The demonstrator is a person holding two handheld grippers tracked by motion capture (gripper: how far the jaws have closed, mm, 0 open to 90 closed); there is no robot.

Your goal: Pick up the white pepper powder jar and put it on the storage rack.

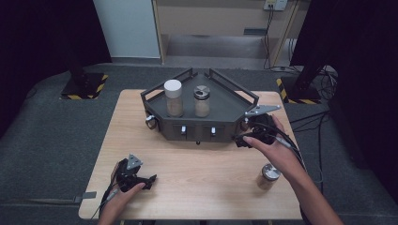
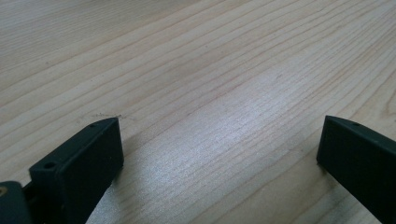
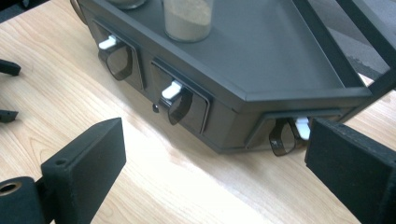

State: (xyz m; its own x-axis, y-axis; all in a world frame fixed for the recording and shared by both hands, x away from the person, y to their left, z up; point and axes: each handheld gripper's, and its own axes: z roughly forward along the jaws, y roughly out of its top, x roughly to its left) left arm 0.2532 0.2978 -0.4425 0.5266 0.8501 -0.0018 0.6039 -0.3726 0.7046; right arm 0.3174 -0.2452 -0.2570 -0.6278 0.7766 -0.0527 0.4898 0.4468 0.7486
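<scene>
Near: my left gripper (image 1: 151,180), jaws wide, resting on the pale wooden table (image 1: 197,178). Short metal-lidded jar (image 1: 269,176) near the right edge. Beyond: my right gripper (image 3: 212,161), jaws wide, empty, at the dark grey railed tray's (image 3: 280,60) front corner.

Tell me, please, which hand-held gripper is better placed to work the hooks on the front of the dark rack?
The right hand-held gripper: it sits open just before the rack, a hook near its jaws. The left hand-held gripper rests open on bare table, farther away.
</scene>
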